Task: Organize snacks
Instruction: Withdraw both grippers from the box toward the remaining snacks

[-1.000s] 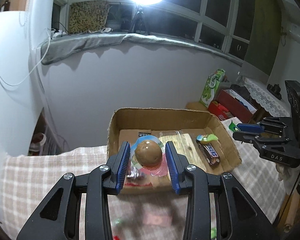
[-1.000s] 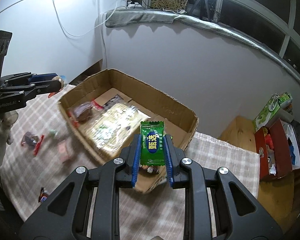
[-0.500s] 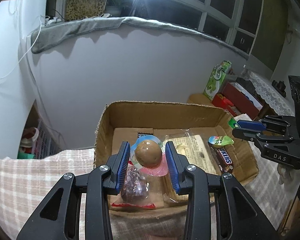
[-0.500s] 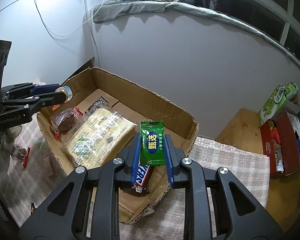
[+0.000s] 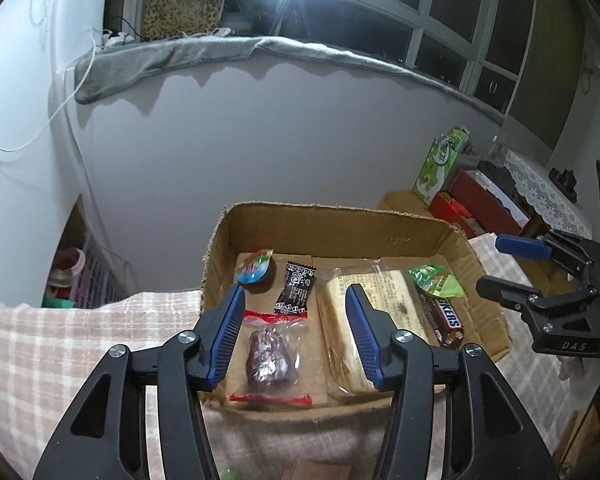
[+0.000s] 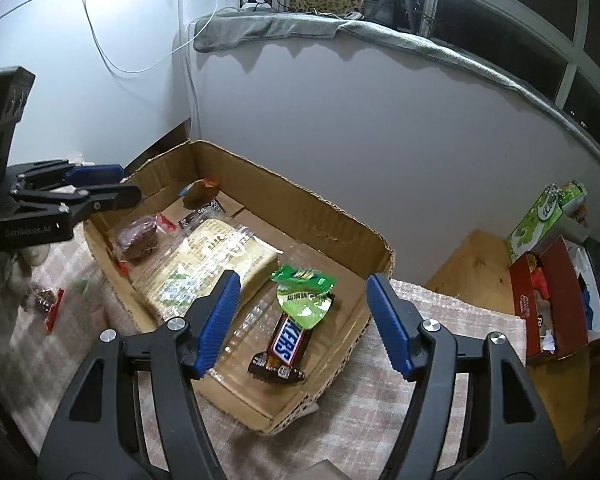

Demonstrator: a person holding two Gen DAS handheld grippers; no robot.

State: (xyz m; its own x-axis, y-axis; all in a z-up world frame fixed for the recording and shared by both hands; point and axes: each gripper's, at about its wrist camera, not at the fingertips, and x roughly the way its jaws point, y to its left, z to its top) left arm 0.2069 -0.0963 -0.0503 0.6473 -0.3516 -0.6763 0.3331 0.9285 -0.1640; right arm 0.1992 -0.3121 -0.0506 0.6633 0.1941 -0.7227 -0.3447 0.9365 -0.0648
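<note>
The chocolate bar (image 6: 286,342) reads "KERS", the right gripper (image 5: 572,346) "DAS", the left gripper (image 6: 28,232) "GenRobot.AI"

Box (image 6: 300,216) open from above; bare floor (image 6: 296,240) along back wall.

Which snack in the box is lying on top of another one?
The green candy packet: its lower end overlaps the top of the Snickers bar. The other snacks in the cardboard box lie on its floor.
</note>
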